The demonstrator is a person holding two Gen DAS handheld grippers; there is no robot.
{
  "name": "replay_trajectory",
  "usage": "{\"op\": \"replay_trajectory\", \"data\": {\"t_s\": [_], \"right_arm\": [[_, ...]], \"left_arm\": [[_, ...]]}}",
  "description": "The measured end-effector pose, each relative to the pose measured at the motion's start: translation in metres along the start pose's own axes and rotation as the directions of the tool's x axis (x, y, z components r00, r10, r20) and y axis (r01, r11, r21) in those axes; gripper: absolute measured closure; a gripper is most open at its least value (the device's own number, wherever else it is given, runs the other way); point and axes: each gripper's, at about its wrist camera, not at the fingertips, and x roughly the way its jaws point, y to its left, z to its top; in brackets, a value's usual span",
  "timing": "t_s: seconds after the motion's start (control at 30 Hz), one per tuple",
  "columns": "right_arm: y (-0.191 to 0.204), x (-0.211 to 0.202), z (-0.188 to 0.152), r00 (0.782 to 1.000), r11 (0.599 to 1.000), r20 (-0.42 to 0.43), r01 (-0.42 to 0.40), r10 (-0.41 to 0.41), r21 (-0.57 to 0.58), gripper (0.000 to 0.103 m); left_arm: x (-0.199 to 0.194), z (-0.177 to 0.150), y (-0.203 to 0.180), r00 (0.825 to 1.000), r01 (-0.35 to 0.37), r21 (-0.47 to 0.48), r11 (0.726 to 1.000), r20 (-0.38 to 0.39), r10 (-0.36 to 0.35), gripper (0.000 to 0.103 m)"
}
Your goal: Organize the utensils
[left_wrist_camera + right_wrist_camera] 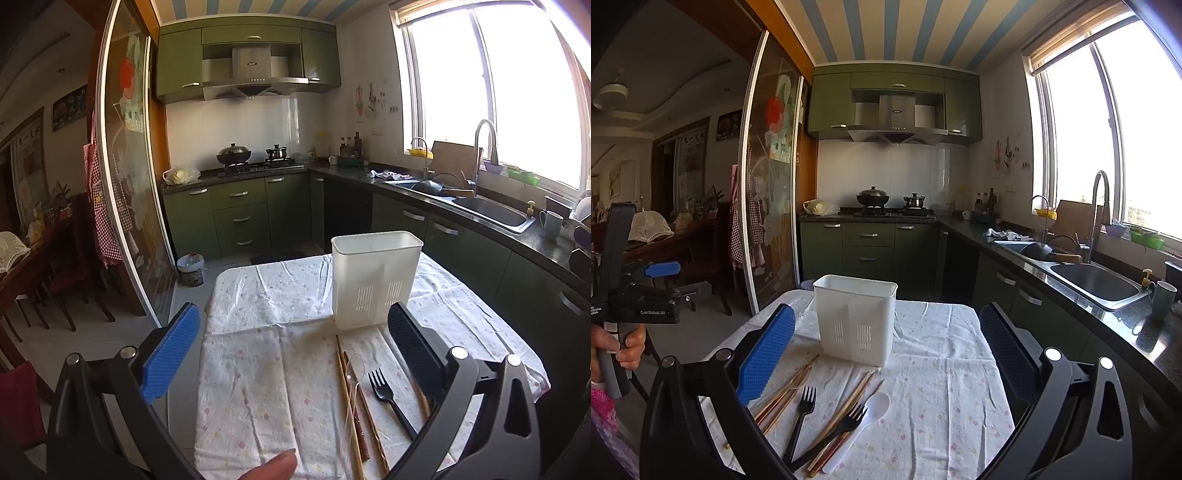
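Task not begun: my left gripper (293,354) and right gripper (886,354) hang spread and empty; forks (801,417), chopsticks (849,398) and spoon (871,410) lie before the seemingly empty white holder (855,321).

Setting: a domestic kitchen, open on the frame's left to a dining room. Evidence at upper centre: green wall cabinets (897,107) flanking a steel range hood (897,129). Below it, a gas hob (892,211) carries a lidded wok (873,196) and a small pot (914,202). Along the right edge, a dark countertop (1108,317) holds a steel sink (1093,284) with a tall arched faucet (1099,206), under a bright window (1108,140). At left, past a sliding glass door (772,184) (painted with flowers), stand a wooden dining table (668,236) and chairs
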Motion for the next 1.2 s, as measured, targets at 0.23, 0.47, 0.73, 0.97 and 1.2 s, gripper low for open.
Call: {"op": "replay_trajectory", "data": {"t_s": [0.23, 0.47, 0.73, 0.97, 1.2], "right_arm": [[0.001, 0.0, 0.0, 1.0, 1.0, -0.001, 0.004, -0.004, -0.002, 0.004], [0.0, 0.001, 0.0, 1.0, 1.0, -0.004, 0.0, 0.0, 0.0, 0.004], [0.003, 0.006, -0.003, 1.0, 1.0, -0.016, 0.011, -0.011, -0.004, 0.004], [0.0, 0.012, -0.006, 0.999, 1.0, -0.025, 0.021, -0.021, -0.001, 0.004], [-0.001, 0.016, -0.005, 0.999, 1.0, -0.042, 0.028, -0.028, -0.003, 0.004]], "left_arm": [[-0.004, -0.001, -0.003, 1.0, -0.003, 0.003, 1.0, 0.001, 0.003, 0.006], [0.002, -0.002, -0.001, 1.0, 0.003, -0.002, 1.0, -0.009, -0.003, 0.006], [0.004, -0.005, -0.002, 1.0, 0.014, -0.003, 1.0, -0.013, -0.014, 0.006], [0.006, -0.006, -0.003, 1.0, 0.012, -0.001, 1.0, -0.02, -0.012, 0.006], [0.007, -0.007, -0.004, 1.0, 0.016, 0.003, 1.0, -0.023, -0.016, 0.006]]}}
